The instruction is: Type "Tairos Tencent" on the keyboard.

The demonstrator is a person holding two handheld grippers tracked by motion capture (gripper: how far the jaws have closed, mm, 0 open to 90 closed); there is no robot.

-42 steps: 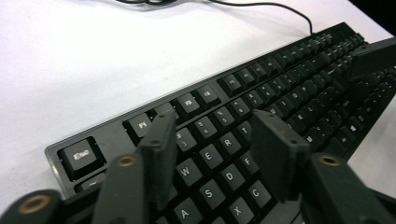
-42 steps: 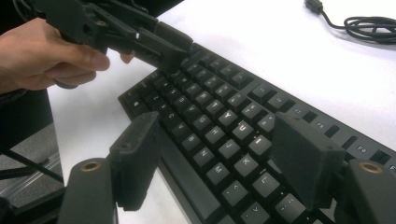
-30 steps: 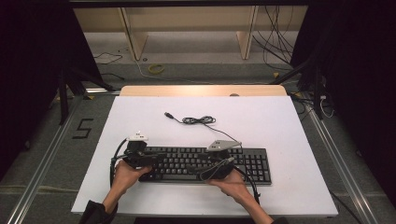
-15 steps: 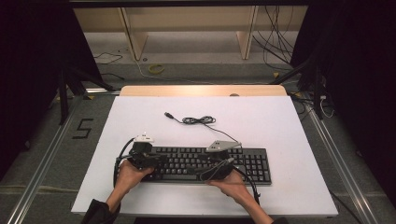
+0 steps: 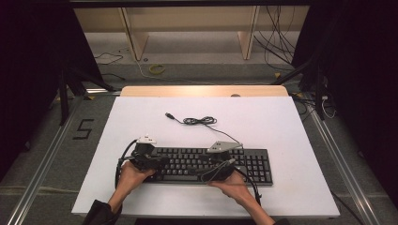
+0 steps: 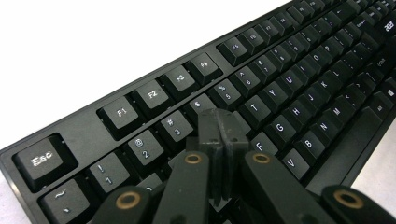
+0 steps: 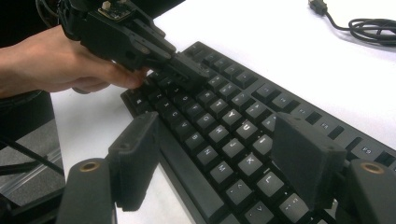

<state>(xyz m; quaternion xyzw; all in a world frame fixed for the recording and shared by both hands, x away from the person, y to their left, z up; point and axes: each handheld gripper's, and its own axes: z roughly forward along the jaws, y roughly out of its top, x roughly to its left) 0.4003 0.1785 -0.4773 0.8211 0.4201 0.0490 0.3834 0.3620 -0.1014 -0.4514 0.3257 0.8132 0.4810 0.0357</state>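
A: Resting near the front of the white counter [image 5: 281,122] is the keyboard [image 5: 253,161]. Left gripper [image 6: 221,125]?
B: Fingers clenched, empty, tips over the left-hand letter keys.
A: Right gripper [image 7: 219,158]?
B: Fingers released, spread above the middle keys.

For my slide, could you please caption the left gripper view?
Closed left gripper fingers resting on a black keyboard near the number row.

Keyboard [image 6: 289,88]: matt black plastic, smooth keycaps. Table [image 5: 281,122]: smooth matt white top, wood-look far edge.
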